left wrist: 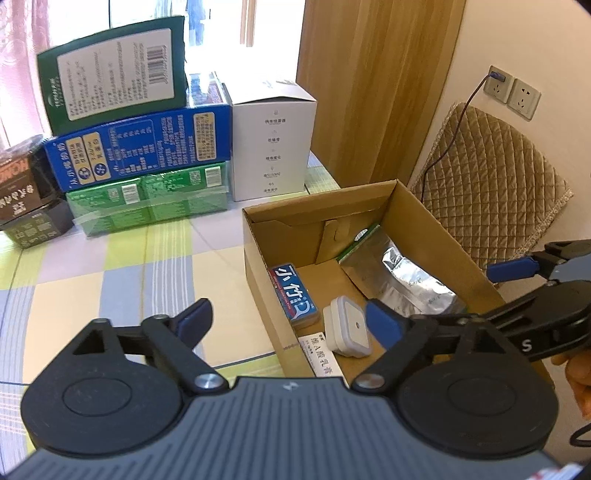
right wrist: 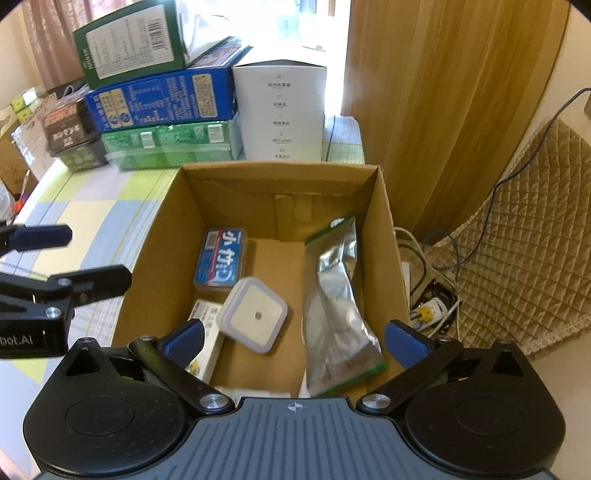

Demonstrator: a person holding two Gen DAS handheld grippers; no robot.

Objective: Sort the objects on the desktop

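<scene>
A: How were the grippers held?
B: The left gripper (left wrist: pixel 291 323) and the right gripper (right wrist: pixel 295 338) were both spread wide, nothing gripped.
A: Where were the objects?
B: The blue case (right wrist: pixel 221 260), square night light (right wrist: pixel 255 314) and foil pouch (right wrist: pixel 336 314) were laid inside the cardboard box (right wrist: pixel 155 236).

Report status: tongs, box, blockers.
Left tongs open, empty. Right tongs open, empty, over cardboard box. Night light, foil pouch inside. No blockers.

Daylight floods in from the window (right wrist: pixel 314 22) at top centre, blown out white. Fisheye bending darkens the corners; the foil pouch (right wrist: pixel 336 306) glints, slightly blurred.
</scene>
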